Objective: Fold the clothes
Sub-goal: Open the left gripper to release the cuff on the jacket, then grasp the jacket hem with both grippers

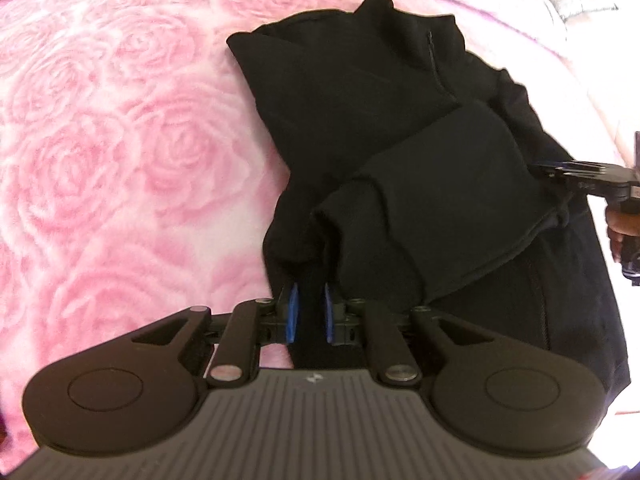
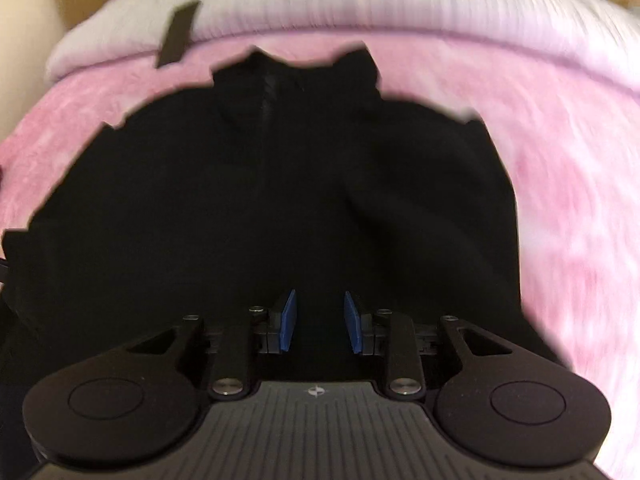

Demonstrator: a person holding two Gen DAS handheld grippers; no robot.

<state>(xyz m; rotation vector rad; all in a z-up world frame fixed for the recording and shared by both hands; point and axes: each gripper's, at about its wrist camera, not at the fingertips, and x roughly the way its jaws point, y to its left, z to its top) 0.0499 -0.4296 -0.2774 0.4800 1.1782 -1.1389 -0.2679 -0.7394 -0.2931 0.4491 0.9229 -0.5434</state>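
Black zip-neck top [image 1: 360, 92] (sleeve folded over), flat

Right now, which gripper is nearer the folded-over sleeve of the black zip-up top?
Left. The left gripper is closed on the black sleeve's cuff end; the right gripper hovers open over the top's body.

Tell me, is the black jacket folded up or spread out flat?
Partly folded. In the left wrist view, one sleeve lies across the black jacket on the pink blanket, but the body isn't folded over.
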